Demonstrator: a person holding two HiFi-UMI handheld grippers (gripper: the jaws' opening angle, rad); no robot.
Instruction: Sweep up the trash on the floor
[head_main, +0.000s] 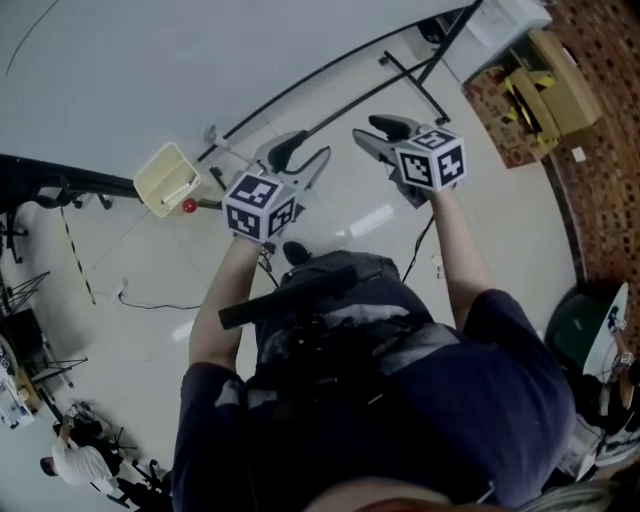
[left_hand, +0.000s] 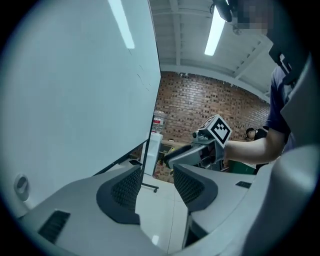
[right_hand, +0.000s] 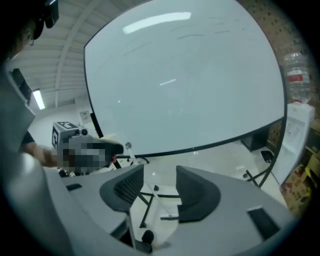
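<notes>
A cream dustpan with a red fitting stands on the pale floor by the whiteboard's foot, to the left of and below my hands. My left gripper and right gripper are raised side by side in front of my chest. Both are open with nothing between the jaws. In the left gripper view the left gripper frames only floor, and the right gripper shows beyond it. The right gripper looks down at floor and black stand legs. No trash is plainly visible.
A large whiteboard on black legs stands straight ahead. A water dispenser and cardboard boxes are at the right by a brick wall. Another person sits far left. Cables lie on the floor.
</notes>
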